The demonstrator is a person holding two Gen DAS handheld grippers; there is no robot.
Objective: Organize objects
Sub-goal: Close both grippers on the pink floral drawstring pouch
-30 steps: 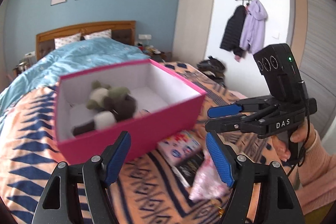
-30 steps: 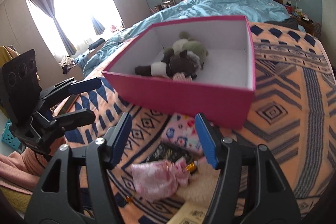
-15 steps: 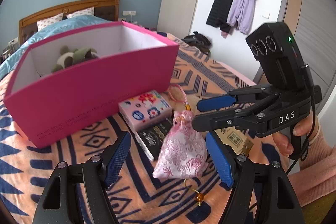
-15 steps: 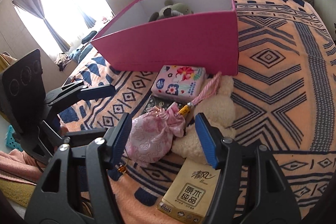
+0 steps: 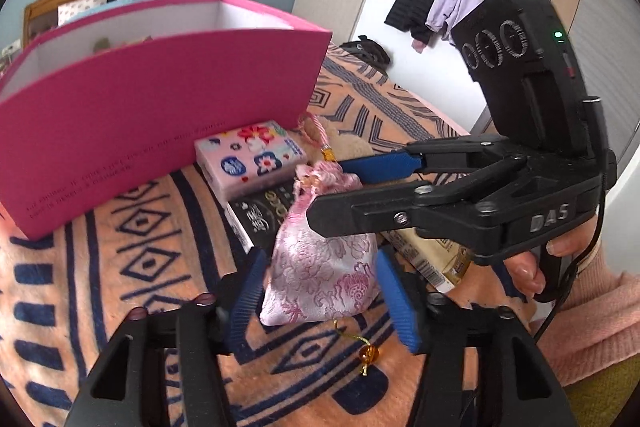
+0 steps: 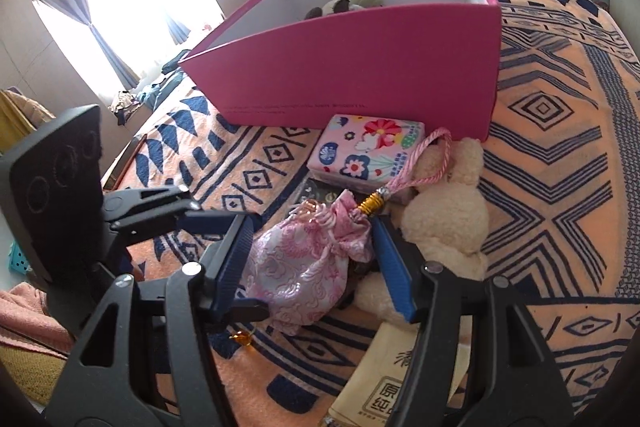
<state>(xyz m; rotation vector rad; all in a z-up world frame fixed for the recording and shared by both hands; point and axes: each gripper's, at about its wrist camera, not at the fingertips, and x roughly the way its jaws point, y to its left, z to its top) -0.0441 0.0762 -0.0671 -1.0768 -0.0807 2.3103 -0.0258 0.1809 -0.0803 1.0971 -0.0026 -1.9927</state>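
Closing in on the pink pouch from two sides

Both grippers crowd one small target, so the likeliest trouble is a clash of fingers, or the pouch (image 5: 320,267) slipping out sideways on its silky cloth. Its cord (image 6: 416,167) lies over the cream plush toy (image 6: 444,211) and could drag that along. The pouch lies on the patterned blanket (image 5: 120,267), in front of the pink box (image 5: 160,99). The left gripper (image 5: 322,297) is closing, the pouch between its pads, contact uncertain. The right gripper (image 6: 316,259) stands part-open around the pouch's neck, not clamped
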